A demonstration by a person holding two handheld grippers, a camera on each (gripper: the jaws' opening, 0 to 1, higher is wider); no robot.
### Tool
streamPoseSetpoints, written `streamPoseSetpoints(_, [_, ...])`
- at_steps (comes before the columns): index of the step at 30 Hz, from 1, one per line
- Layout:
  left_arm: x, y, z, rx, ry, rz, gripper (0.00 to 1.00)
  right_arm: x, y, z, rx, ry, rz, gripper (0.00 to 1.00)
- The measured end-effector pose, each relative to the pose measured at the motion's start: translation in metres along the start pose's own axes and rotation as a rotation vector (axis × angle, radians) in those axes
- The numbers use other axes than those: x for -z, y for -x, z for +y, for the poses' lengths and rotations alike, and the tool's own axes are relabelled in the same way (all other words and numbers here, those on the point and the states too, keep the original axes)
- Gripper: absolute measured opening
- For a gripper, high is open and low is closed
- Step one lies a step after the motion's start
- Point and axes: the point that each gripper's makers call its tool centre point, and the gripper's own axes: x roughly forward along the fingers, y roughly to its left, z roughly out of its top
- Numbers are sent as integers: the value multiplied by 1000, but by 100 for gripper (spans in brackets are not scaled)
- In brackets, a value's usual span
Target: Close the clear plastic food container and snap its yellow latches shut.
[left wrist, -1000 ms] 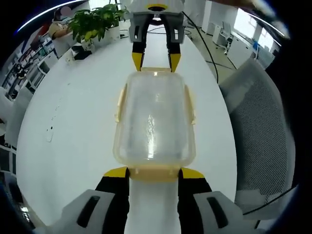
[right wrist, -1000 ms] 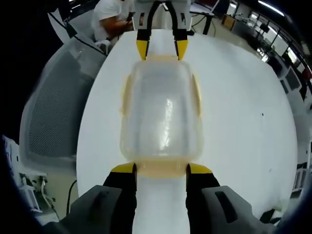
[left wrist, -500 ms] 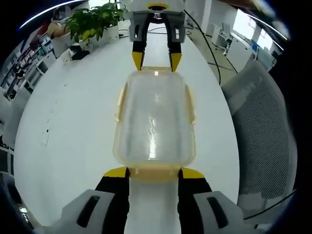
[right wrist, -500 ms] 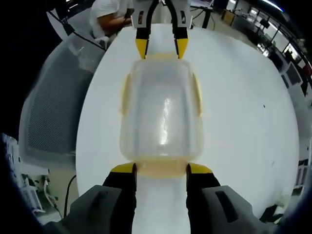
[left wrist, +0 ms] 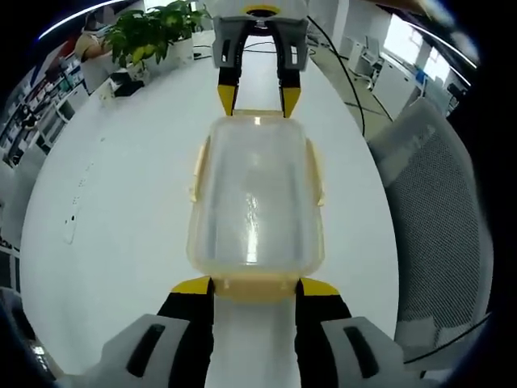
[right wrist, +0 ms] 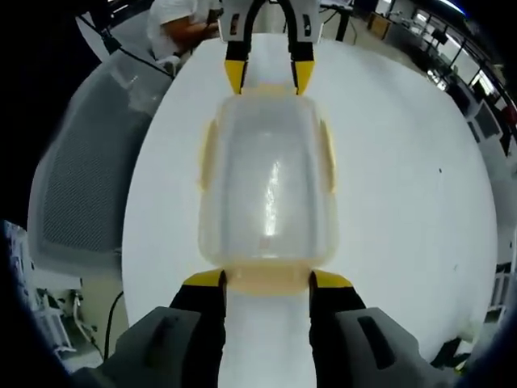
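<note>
On the white desk (left wrist: 121,202), the clear food container (left wrist: 256,198) sits lidded; left gripper (left wrist: 254,287) and right gripper (right wrist: 266,280) fingers spread wide, bracketing its opposite end latches.

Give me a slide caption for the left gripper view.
Two tools bracket opposite ends of a clear food container on a white table.

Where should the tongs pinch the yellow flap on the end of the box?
Probably across the end flap, coming in level from that short end. The flap sticks out past the box there, and the left tongs already straddle it, open. The right tongs straddle the other end flap the same way.
</note>
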Motion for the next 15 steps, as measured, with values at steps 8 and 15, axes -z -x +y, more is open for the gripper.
streamPoseSetpoints(8, [0, 1, -1, 1, -6, -1, 34, 2, -4, 0, 6, 11, 8, 37])
streamPoseSetpoints(15, [1, 3, -1, 2, -18, -1, 34, 3, -2, 0, 17, 0, 0, 37])
